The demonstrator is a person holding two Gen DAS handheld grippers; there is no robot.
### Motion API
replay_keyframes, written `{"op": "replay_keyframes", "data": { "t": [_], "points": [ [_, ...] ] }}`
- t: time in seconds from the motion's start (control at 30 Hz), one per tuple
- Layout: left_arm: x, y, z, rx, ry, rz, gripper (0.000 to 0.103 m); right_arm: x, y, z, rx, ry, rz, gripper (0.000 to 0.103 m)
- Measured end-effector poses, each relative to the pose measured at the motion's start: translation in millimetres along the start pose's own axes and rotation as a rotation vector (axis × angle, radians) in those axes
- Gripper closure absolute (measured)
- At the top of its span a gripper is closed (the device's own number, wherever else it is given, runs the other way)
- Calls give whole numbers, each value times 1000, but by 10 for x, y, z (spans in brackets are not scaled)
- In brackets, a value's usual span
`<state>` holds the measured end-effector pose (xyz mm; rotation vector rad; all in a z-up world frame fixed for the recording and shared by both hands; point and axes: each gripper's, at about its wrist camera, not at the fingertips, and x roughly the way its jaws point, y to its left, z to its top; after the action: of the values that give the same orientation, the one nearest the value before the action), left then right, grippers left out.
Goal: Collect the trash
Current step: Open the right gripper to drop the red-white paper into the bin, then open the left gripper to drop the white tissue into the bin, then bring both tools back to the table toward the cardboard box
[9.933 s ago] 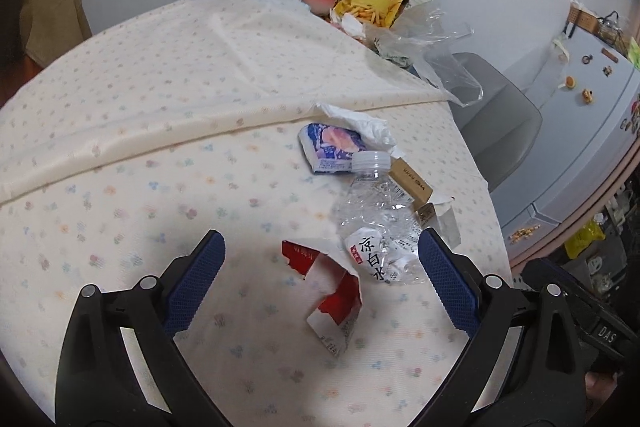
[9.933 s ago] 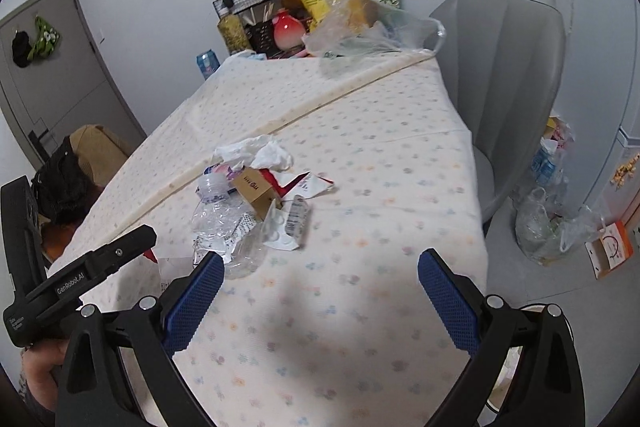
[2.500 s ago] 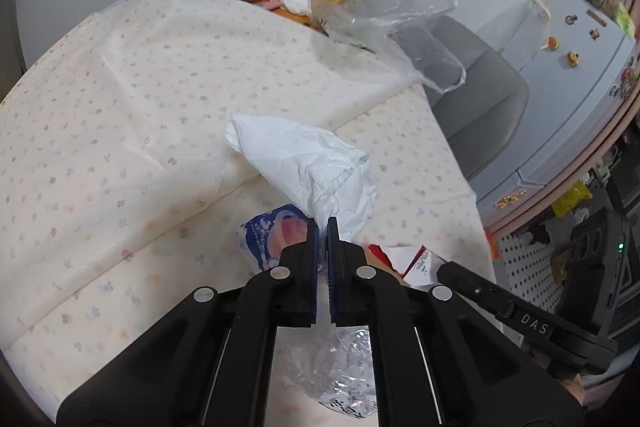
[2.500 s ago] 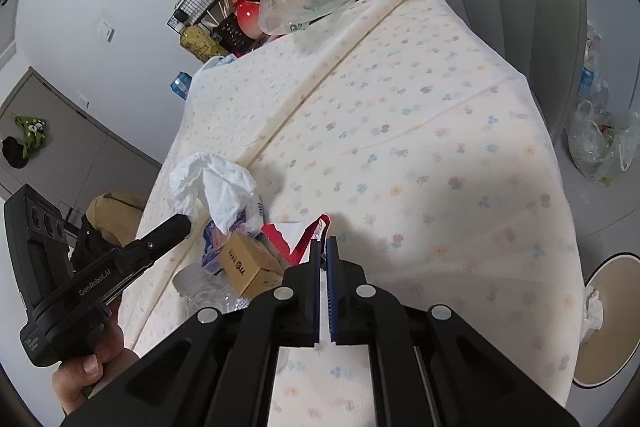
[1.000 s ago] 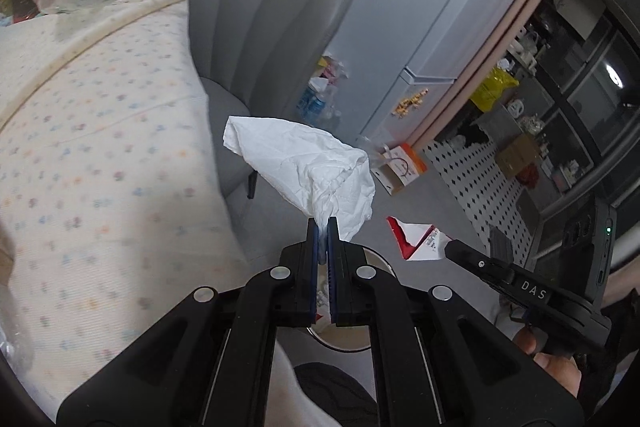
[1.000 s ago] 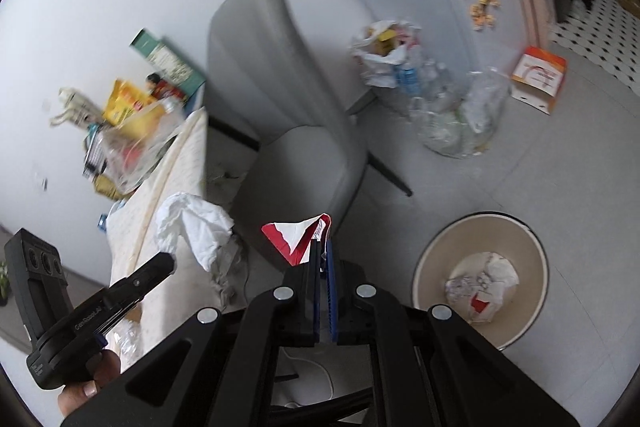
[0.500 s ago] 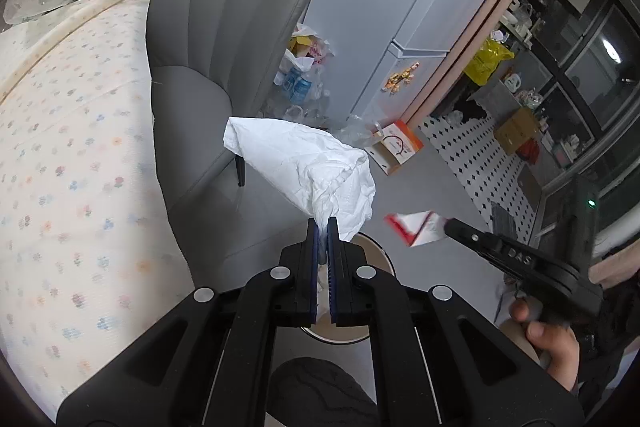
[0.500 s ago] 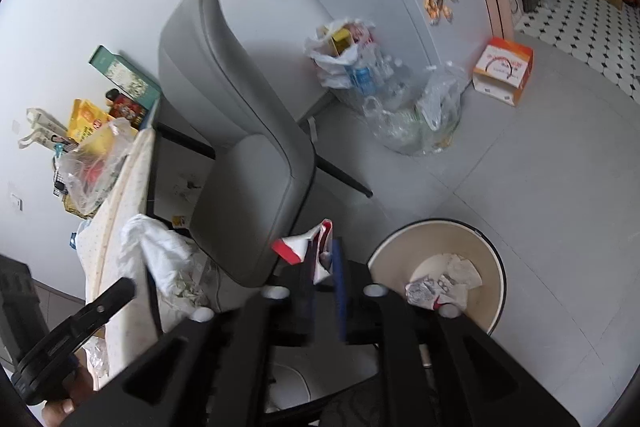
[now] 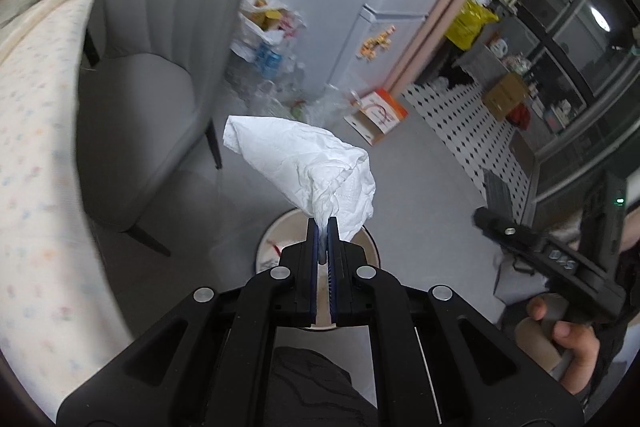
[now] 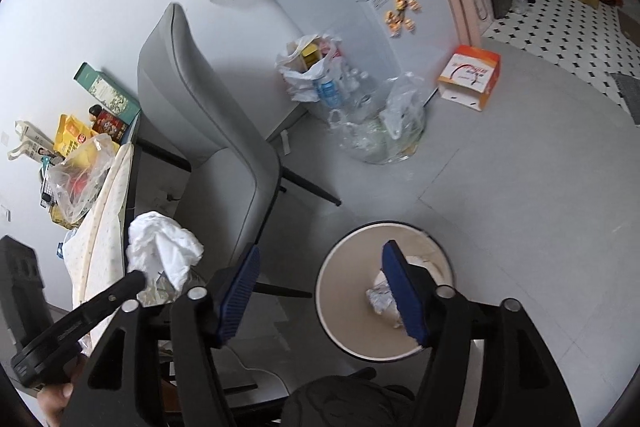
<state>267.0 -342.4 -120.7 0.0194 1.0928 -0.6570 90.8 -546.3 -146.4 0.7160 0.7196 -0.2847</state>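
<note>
**Dropping the tissue squarely into the bin**

Carrying trash off the tabletop (image 9: pixel 28 131) is the broad job, and the step in hand, as I judge it, is letting a piece fall cleanly into the round trash bin (image 10: pixel 340 267) that stands on the grey floor (image 10: pixel 520 211), clear of the grey chair (image 9: pixel 160 75).

In the right wrist view the bin sits at about 5 o'clock from the chair, its mouth wide open and some crumpled waste already lying inside. The right hand-held gripper (image 10: pixel 328 291) hangs over it with its blue pads spread; the jaws have just been opening, and nothing is between them now, so I take its load to be released.

The left hand-held gripper (image 9: pixel 322 227) is pressed together on a pinch of the white tissue (image 9: pixel 304 163), which billows up towards 12 o'clock from the pads. In the left wrist view the bin rim (image 9: pixel 374 247) peeks out from behind the fingers, so the gripper seems to be near or over the mouth, though the tissue hides most of it.

To do this well, bring the pinch point over the middle of the bin, not its edge, before opening. Tissue is light and will drift, so lowering it close to the mouth first looks wise. Open fully, and watch that the paper does not cling to a pad.
</note>
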Motion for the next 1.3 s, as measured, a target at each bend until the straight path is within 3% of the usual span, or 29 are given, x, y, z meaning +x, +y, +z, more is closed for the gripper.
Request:
{"op": "replay_keyframes", "data": {
  "t": [0.27, 0.3, 0.33, 0.4, 0.57, 0.77, 1.0, 1.3],
  "points": [
    [297, -414, -25, 59, 68, -56, 96, -366, -344, 49, 47, -56, -41, 28],
    [324, -434, -26, 63, 75, -54, 82, -382, -362, 50, 51, -58, -41, 28],
    [333, -436, -26, 59, 78, -53, 54, -389, -370, 53, 54, -58, -41, 28],
    [293, -406, -35, 39, 47, -55, 36, -391, -370, 46, 54, -56, -35, 28],
    [169, -258, -29, 16, 38, -56, 31, -300, -226, 6, 34, -40, -20, 28],
    [-228, 85, 6, -33, -32, -12, 22, -153, 142, -78, -21, -12, 20, 27],
    [-810, 690, -16, -111, -123, 55, 18, -36, 825, -196, -115, 5, 112, 19],
    [-1520, 1527, -145, -226, -221, 173, 18, 156, 1850, -453, -266, 60, 222, 19]
  ]
}}
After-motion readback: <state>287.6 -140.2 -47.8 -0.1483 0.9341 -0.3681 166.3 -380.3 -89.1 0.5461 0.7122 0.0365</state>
